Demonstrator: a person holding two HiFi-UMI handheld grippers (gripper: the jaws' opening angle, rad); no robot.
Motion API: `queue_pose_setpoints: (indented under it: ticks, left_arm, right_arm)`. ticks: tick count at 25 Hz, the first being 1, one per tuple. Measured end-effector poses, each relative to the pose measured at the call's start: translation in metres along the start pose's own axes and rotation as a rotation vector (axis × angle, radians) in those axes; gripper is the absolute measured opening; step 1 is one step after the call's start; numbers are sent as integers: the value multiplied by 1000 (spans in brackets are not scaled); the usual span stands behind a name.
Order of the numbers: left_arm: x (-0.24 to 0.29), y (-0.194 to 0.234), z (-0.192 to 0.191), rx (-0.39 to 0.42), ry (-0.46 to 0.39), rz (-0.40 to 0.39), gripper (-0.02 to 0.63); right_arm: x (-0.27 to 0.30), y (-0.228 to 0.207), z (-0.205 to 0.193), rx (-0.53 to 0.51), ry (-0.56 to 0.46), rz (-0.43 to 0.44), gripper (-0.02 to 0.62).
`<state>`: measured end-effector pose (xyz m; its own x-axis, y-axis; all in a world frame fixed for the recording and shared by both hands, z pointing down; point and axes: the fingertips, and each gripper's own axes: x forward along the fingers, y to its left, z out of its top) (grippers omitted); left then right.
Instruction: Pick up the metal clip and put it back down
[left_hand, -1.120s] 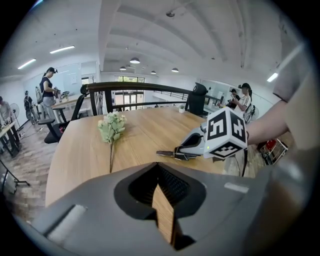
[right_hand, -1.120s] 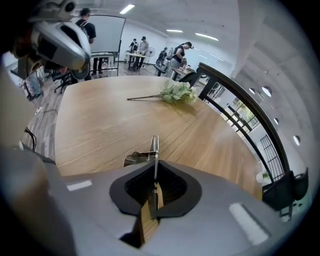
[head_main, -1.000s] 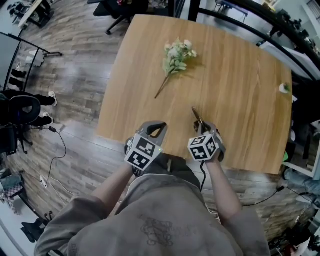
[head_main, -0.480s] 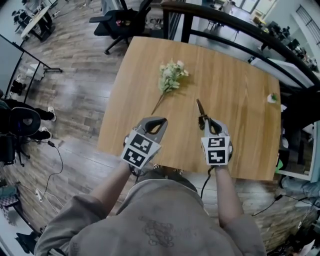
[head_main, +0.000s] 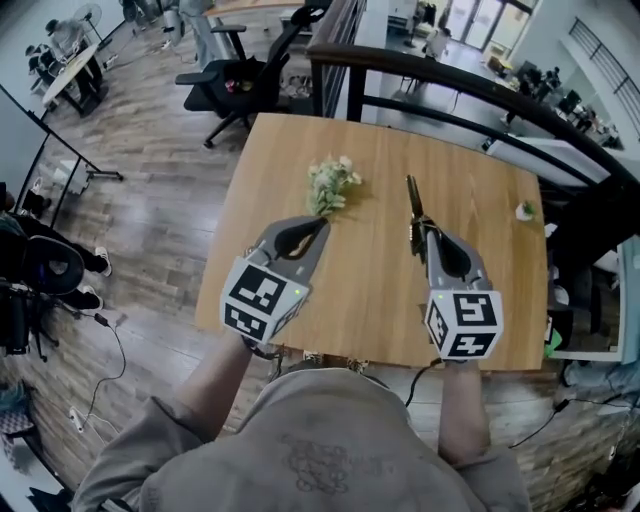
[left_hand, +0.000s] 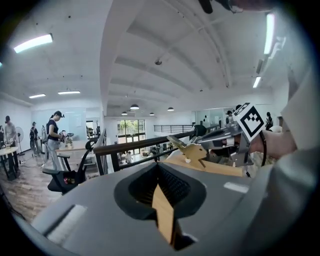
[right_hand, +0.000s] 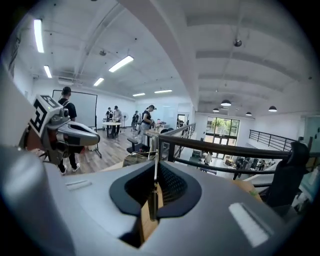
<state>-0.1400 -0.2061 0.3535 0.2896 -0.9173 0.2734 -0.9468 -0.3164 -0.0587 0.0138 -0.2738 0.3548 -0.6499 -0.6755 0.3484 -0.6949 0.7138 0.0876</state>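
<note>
Both raised: R gripper (head_main: 428, 232) clamps metal clip (head_main: 413, 205); L gripper (head_main: 322, 222) closed, empty, flower sprig (head_main: 330, 185) just ahead on table (head_main: 480, 250).

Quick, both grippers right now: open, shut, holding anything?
Left gripper: shut, nothing between its jaws.
Right gripper: shut on the thin brass-coloured metal clip.

The flower sprig (head_main: 330, 187) is lying on the table (head_main: 370, 295), just beyond the left gripper (head_main: 318, 224); the metal clip (head_main: 412, 200) is sitting to its right, in the right gripper (head_main: 426, 234).
</note>
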Motion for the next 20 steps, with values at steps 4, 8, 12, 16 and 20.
queue_pose_setpoints:
  ticks: [4, 8, 12, 16, 20]
  left_arm:
    - [-16, -4, 36, 17, -80, 7, 2]
    - [-33, -6, 59, -11, -160, 13, 0]
    - [-41, -14, 67, -17, -185, 13, 2]
    - [-40, -21, 65, -34, -173, 0, 0]
    - [-36, -27, 68, -42, -173, -22, 1]
  right_arm:
    - [-38, -11, 32, 46, -110, -18, 12]
    - [-74, -22, 49, 95, -192, -55, 12]
    - [-104, -28, 53, 110, -228, -74, 12]
    - [-118, -29, 48, 95, -223, -80, 12]
    - [-125, -34, 38, 104, -201, -97, 12]
